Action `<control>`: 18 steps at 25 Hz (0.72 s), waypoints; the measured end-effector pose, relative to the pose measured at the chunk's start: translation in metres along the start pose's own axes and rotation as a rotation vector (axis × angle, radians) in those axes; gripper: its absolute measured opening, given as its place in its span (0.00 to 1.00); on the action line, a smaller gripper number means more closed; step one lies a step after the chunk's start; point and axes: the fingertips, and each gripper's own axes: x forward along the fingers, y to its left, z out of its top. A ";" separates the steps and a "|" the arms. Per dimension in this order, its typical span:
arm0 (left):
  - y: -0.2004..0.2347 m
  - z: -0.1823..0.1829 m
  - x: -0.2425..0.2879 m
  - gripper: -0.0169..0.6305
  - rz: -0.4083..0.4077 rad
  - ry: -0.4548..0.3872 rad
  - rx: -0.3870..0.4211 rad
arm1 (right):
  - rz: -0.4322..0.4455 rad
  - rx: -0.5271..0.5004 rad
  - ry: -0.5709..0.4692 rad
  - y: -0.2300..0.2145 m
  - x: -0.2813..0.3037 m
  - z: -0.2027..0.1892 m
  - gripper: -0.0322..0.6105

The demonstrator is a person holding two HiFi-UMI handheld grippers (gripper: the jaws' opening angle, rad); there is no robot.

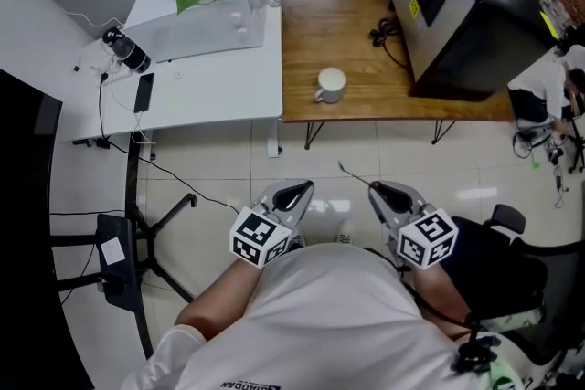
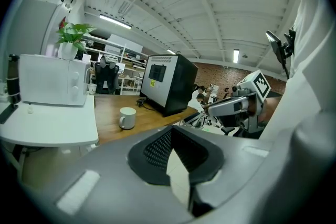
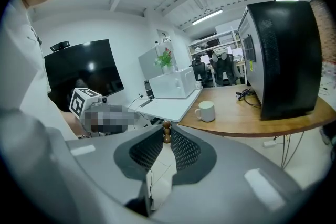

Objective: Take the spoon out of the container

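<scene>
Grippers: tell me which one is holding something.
The right gripper: a thin spoon with a brown beaded end is pinched between its jaws. The left gripper has nothing between its jaws.

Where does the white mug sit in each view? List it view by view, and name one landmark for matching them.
Head view: the white mug is upper centre, on the wooden table, toward its left end.
Left gripper view: the mug is left of centre, at mid-height, on that table.
Right gripper view: the mug is just right of centre, near the table's edge.
Shared landmark: the black cabinet on the table, right of the mug in every view.
</scene>
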 end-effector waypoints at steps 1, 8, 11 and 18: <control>0.000 0.000 0.000 0.03 0.000 0.000 -0.001 | -0.001 -0.001 0.001 -0.001 0.000 0.000 0.13; -0.001 0.004 0.003 0.03 -0.009 -0.005 0.006 | -0.008 -0.004 -0.002 -0.003 -0.002 0.001 0.13; -0.001 0.005 0.003 0.03 -0.008 -0.006 0.004 | -0.008 -0.001 0.001 -0.002 -0.003 0.000 0.13; -0.001 0.004 0.005 0.03 -0.012 -0.003 0.010 | -0.006 -0.002 0.003 -0.003 -0.004 -0.001 0.13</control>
